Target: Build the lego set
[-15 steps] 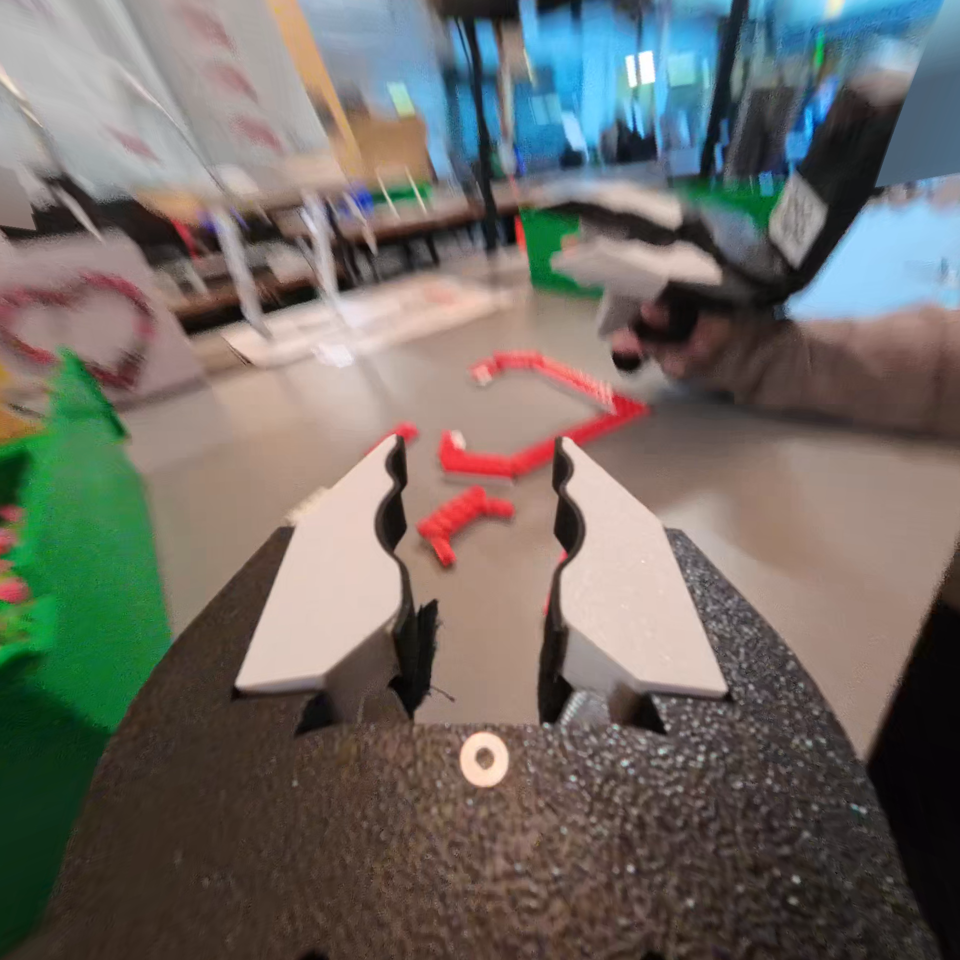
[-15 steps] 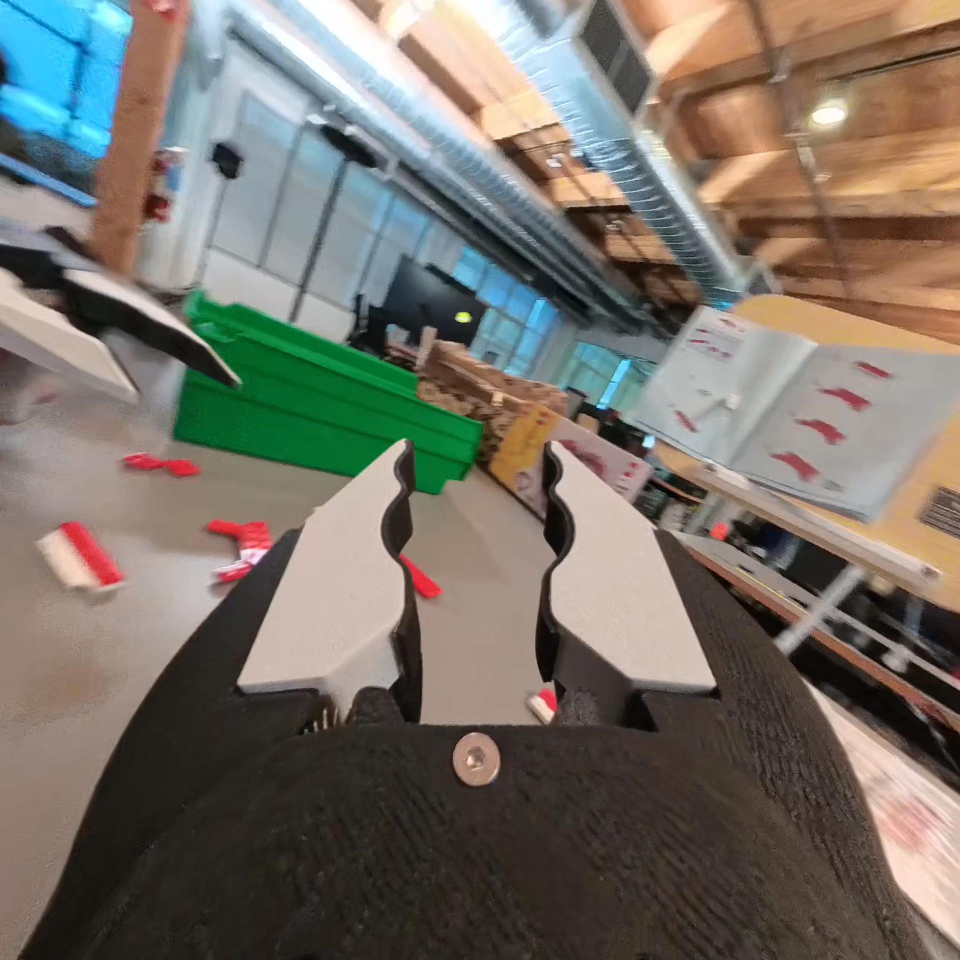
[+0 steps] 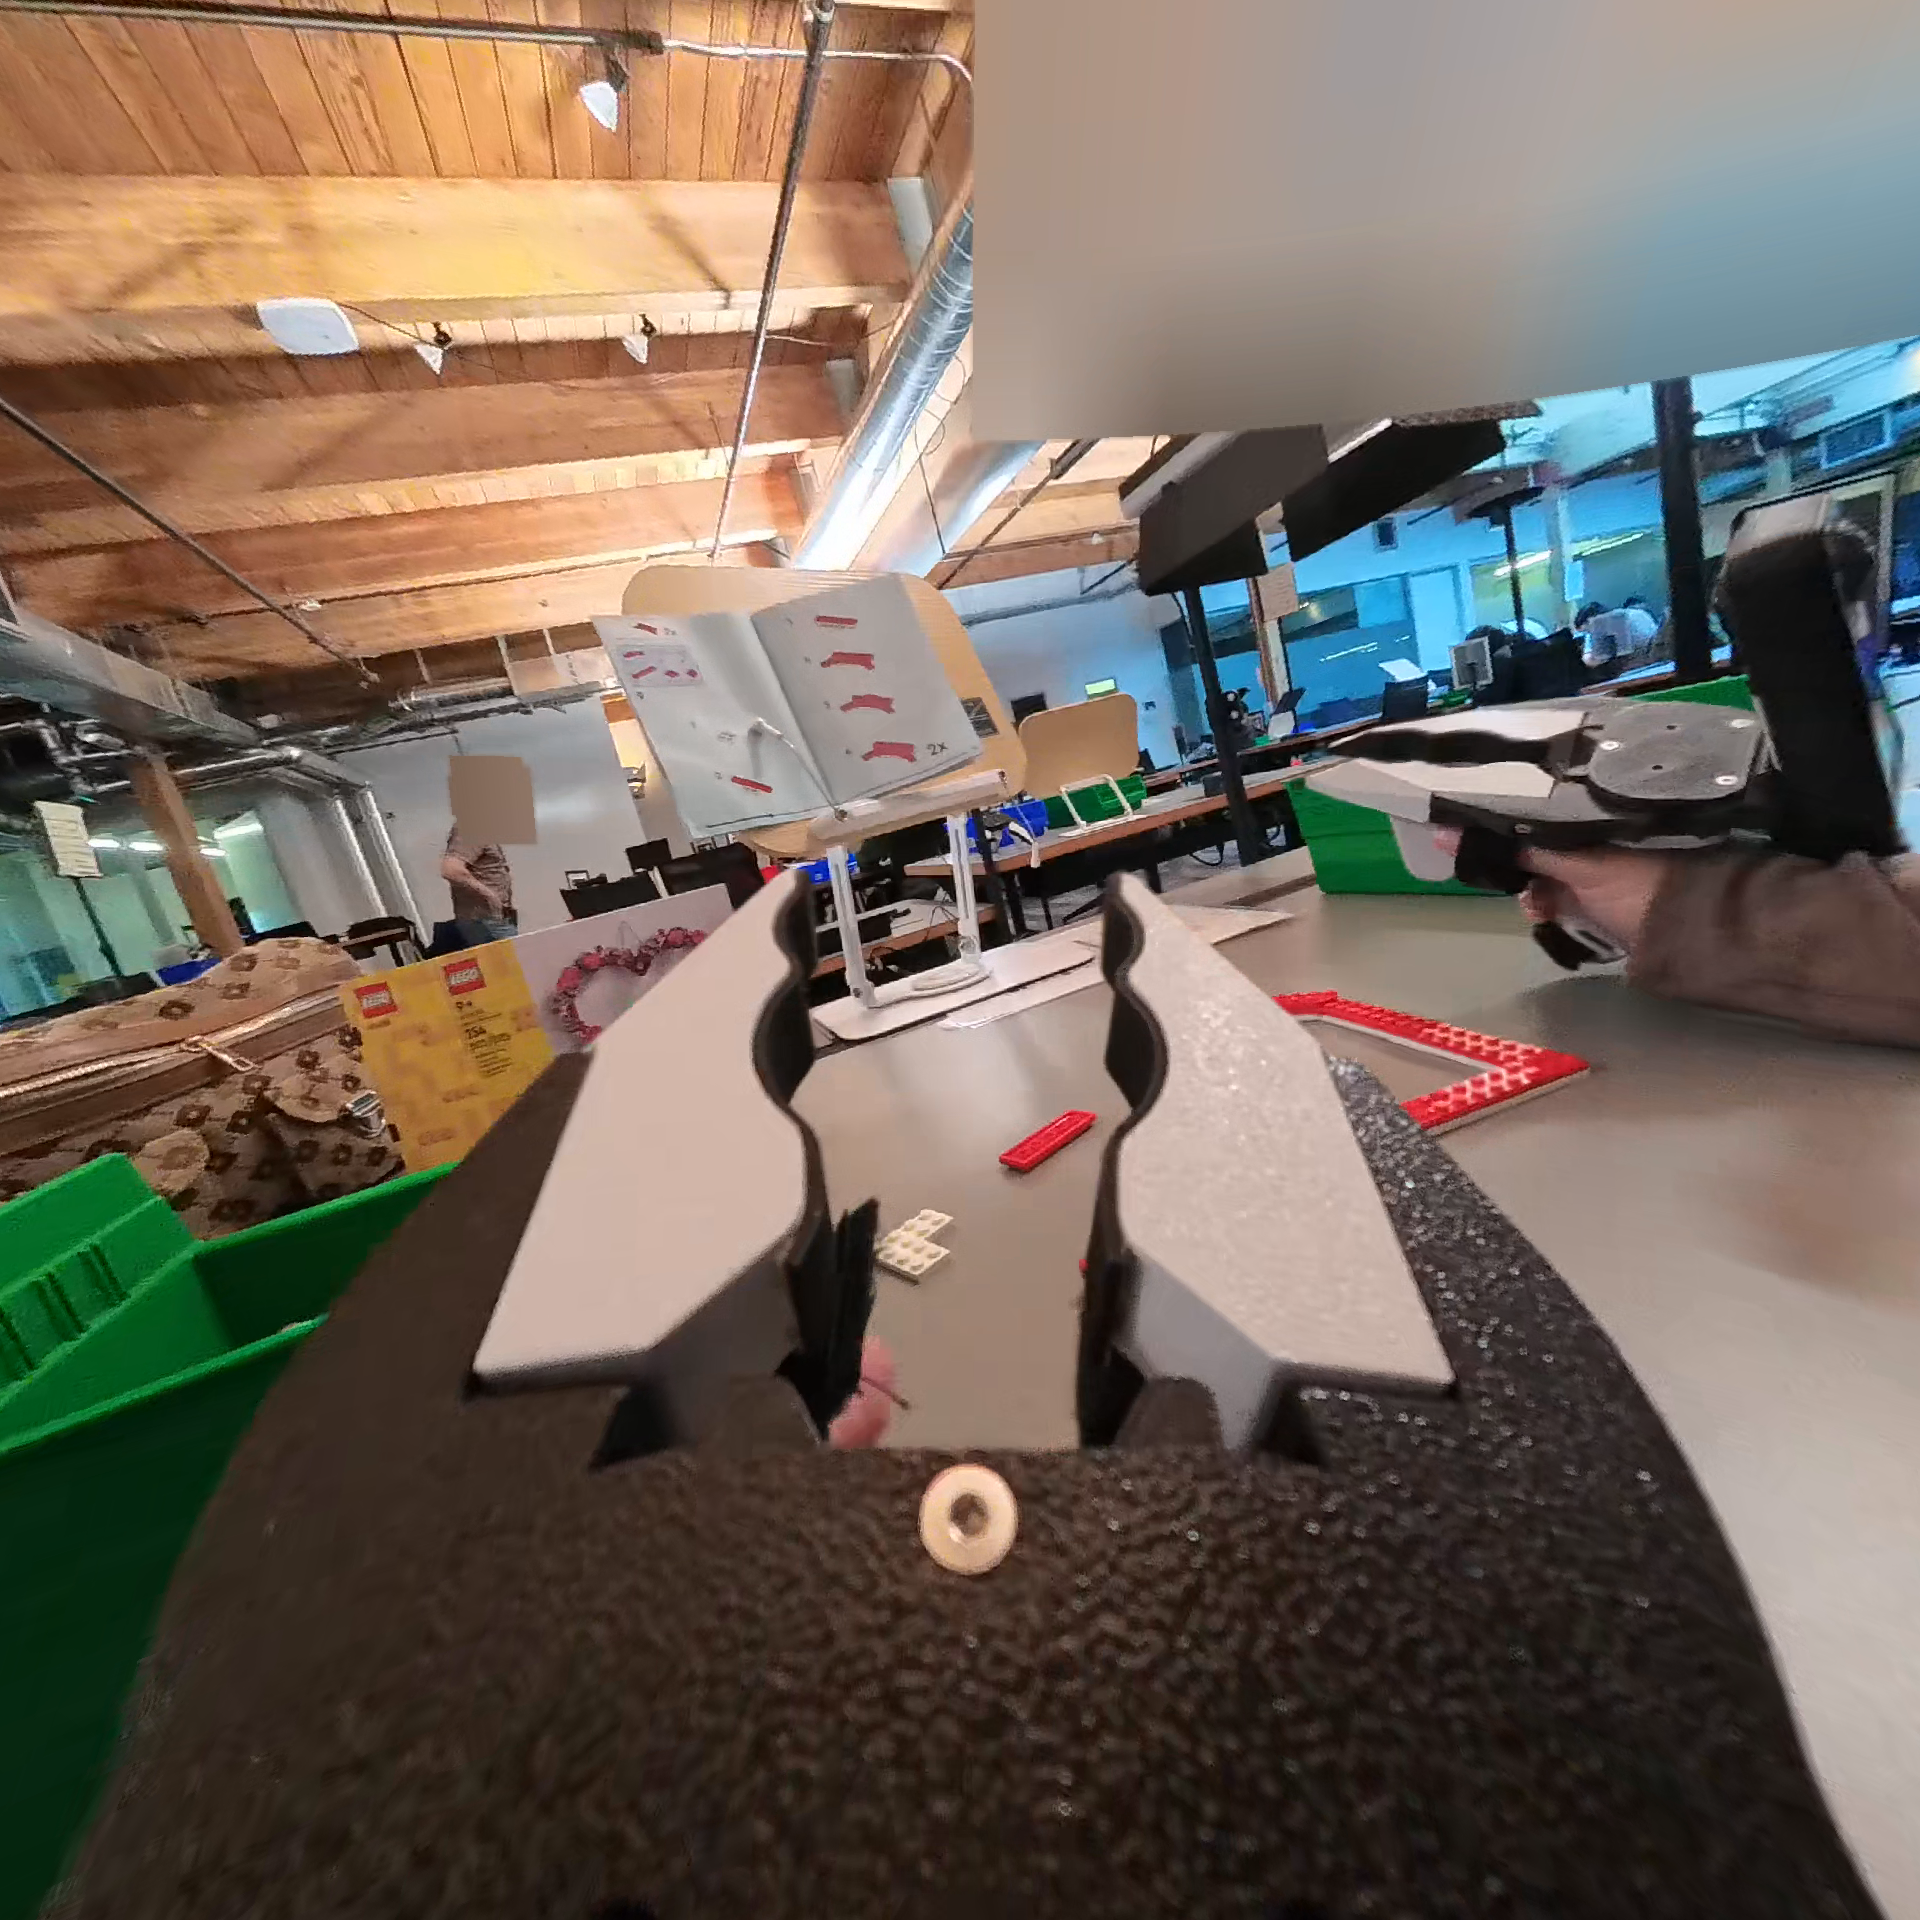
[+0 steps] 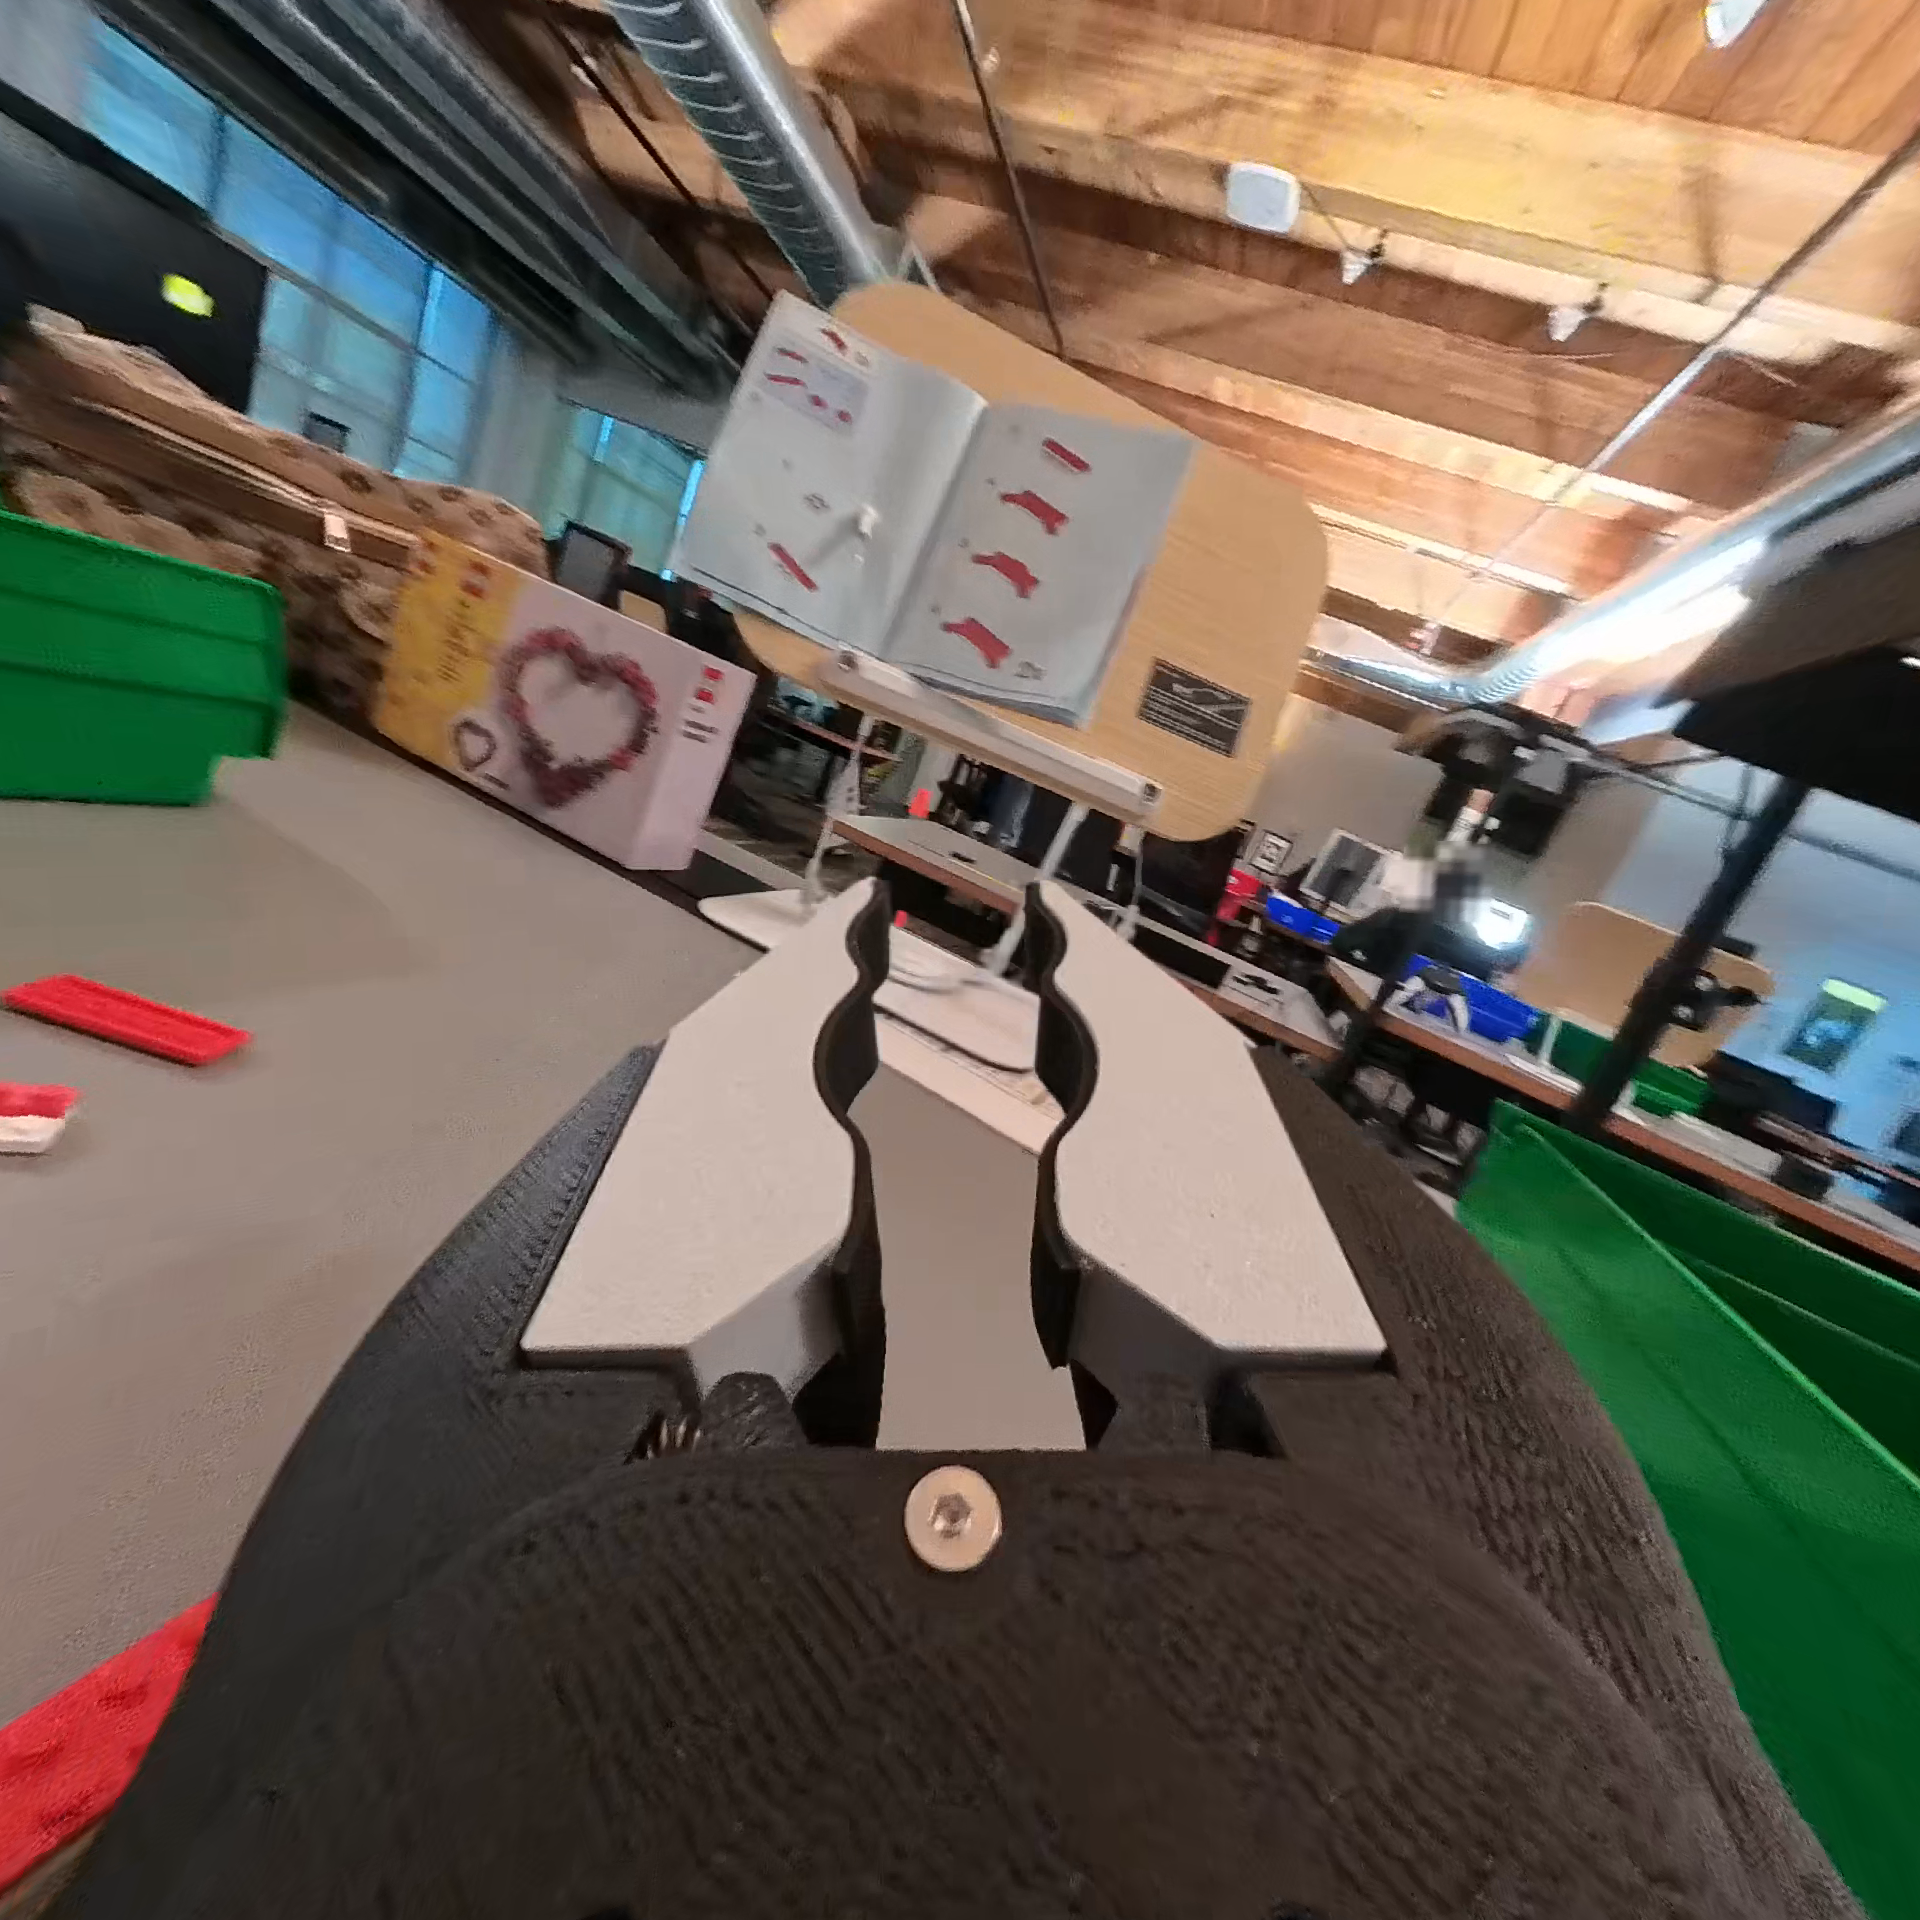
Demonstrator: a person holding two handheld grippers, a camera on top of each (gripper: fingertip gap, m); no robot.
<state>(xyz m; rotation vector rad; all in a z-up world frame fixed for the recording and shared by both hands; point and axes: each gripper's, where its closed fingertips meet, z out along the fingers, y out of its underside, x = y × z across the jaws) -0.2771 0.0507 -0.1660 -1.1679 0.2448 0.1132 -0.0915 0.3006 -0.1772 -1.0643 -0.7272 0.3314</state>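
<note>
Lego pieces lie loose on the grey surface (image 3: 1558,1299) ahead of me. From my left camera, a small red plate (image 3: 1047,1125) sits at about 12 o'clock between my left fingers, a white plate (image 3: 914,1245) lies nearer at 11 o'clock, and a red frame (image 3: 1455,1055) of studded strips lies flat at 2 o'clock, well apart from both. My left gripper (image 3: 951,925) has its fingers spread wide and holds nothing. My right gripper (image 4: 956,914) is also parted, somewhat narrower, and empty; in the left view it (image 3: 1351,764) hangs above the surface at 2 o'clock, gripped by a hand (image 3: 1590,904) in a brownish sleeve. From the right camera, another red plate (image 4: 125,1020) lies at 9 o'clock and a red-and-white piece (image 4: 31,1114) just below it. At 12 o'clock in both views the open instruction booklet (image 3: 790,717) rests on a white stand with a wooden back. The lego box (image 4: 566,717) stands at 10 o'clock, with a patterned bag (image 3: 187,1081) beside it. Green bins (image 3: 125,1351) flank the surface on my left and on my right (image 4: 1714,1403).
</note>
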